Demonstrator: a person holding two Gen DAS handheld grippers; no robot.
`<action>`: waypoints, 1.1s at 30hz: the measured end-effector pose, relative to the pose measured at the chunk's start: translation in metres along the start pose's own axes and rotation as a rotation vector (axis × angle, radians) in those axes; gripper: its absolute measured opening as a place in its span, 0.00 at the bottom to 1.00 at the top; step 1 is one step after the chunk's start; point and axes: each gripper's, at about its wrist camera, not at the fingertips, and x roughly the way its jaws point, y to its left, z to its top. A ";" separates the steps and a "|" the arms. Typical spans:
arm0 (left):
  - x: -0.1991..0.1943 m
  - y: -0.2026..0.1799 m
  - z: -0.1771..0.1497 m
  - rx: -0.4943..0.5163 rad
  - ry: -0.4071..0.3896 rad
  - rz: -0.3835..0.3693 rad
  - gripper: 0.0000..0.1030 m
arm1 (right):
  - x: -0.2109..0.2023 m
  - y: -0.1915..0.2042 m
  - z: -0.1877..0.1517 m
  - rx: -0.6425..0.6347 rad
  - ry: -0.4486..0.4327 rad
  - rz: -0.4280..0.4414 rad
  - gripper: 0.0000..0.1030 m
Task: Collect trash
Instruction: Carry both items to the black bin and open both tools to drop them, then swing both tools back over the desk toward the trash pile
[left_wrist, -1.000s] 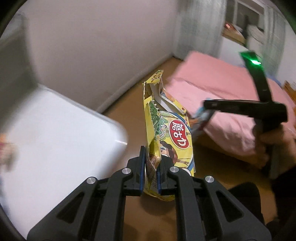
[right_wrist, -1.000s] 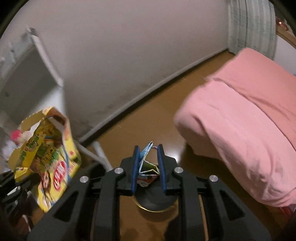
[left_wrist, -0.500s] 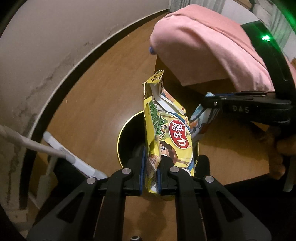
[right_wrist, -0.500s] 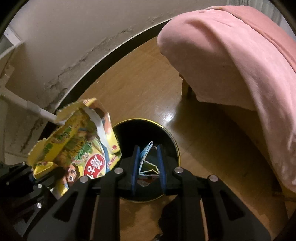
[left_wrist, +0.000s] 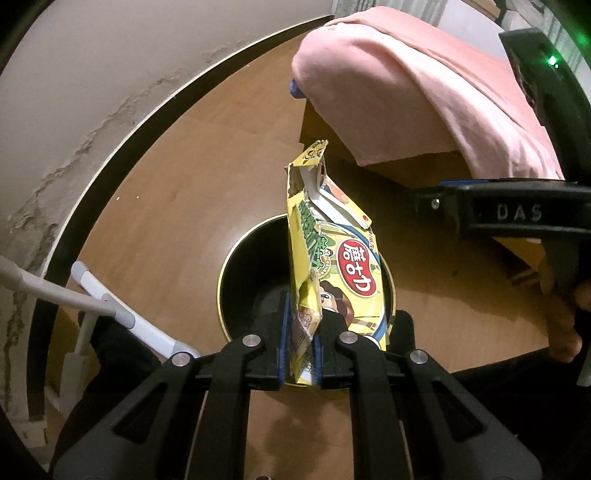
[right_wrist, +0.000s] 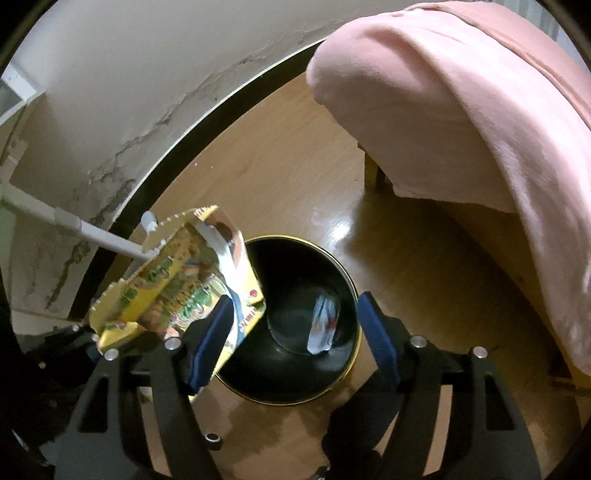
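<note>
A torn yellow snack bag (left_wrist: 332, 266) stands upright over a black round bin (left_wrist: 236, 273) with a gold rim; my left gripper (left_wrist: 300, 343) is shut on the bag's lower edge. In the right wrist view the same bag (right_wrist: 177, 288) leans over the bin's (right_wrist: 288, 397) left rim. My right gripper (right_wrist: 291, 339) hangs above the bin, its jaws opening with nothing between them. A small blue-and-white wrapper (right_wrist: 323, 323) is blurred inside the bin. The right gripper's black body (left_wrist: 517, 214) shows at the right of the left wrist view.
A bed under a pink blanket (right_wrist: 461, 110) stands to the right of the bin, its wooden leg (right_wrist: 375, 173) close by. A white rack's tubes (left_wrist: 122, 317) lie at the left by the wall and dark baseboard (left_wrist: 147, 125). Wooden floor (left_wrist: 184, 206) surrounds the bin.
Both grippers dropped down over the bin, then held still. My right gripper opened and the small wrapper fell out of it into the bin. The left gripper kept the yellow bag.
</note>
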 end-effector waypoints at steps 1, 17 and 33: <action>0.001 -0.001 0.001 0.006 -0.001 -0.002 0.09 | -0.002 -0.002 0.000 0.010 -0.005 0.004 0.65; -0.047 -0.030 0.005 0.054 -0.064 0.002 0.70 | -0.055 -0.020 -0.001 0.070 -0.105 -0.034 0.67; -0.364 0.057 -0.094 -0.134 -0.371 0.188 0.90 | -0.264 0.213 -0.018 -0.340 -0.350 0.149 0.76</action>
